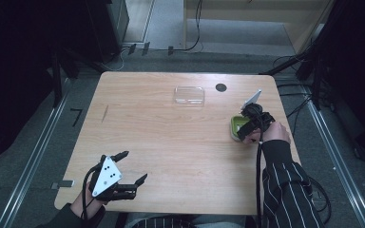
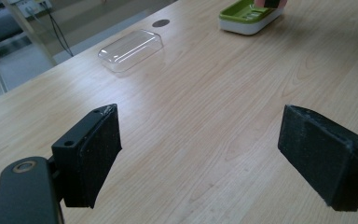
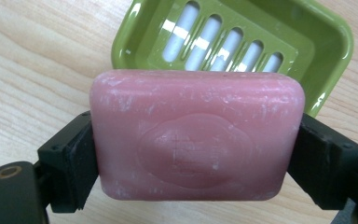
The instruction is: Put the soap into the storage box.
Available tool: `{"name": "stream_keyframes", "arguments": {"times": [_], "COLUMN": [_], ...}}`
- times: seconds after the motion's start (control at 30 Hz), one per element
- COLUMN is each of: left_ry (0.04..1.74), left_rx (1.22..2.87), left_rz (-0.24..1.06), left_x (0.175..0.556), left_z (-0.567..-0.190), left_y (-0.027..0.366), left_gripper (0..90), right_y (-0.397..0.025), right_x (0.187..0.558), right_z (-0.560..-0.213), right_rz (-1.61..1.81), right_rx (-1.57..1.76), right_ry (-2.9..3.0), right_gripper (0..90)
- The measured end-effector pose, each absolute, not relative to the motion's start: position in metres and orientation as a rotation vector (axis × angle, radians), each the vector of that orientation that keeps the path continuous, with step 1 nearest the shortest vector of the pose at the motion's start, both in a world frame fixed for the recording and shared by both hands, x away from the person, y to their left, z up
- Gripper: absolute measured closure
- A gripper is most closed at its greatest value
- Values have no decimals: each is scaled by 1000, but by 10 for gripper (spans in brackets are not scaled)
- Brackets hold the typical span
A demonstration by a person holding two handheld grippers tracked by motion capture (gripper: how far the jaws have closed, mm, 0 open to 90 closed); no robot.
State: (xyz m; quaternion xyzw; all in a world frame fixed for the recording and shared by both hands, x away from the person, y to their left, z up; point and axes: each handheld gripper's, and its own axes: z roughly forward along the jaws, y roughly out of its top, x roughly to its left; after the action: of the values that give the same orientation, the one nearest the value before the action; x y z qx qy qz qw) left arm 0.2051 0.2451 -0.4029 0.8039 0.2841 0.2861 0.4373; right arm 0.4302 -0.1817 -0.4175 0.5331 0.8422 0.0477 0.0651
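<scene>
Setting: a lab or test room fitted out for recording, not a home. A single bare wooden table stands on a grey floor, with metal rails running along the floor on both sides of it. Black stands and frame legs rise at the dark edges of the room. Loose cables trail across the floor to plugs behind the table. A light partition wall closes off the back. A black round marker sits on the tabletop near its far edge.
</scene>
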Motion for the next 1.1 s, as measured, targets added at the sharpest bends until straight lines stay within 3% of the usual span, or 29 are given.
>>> {"name": "stream_keyframes", "arguments": {"times": [1.1], "left_ry": [707], "left_rx": [1998], "left_rz": [714], "left_x": [205], "left_z": [-403], "left_y": [245], "left_gripper": [140], "right_y": [-199], "right_x": [457], "right_z": [-423], "right_rz": [293], "right_rx": [1835], "right_ry": [2366], "right_gripper": [135]}}
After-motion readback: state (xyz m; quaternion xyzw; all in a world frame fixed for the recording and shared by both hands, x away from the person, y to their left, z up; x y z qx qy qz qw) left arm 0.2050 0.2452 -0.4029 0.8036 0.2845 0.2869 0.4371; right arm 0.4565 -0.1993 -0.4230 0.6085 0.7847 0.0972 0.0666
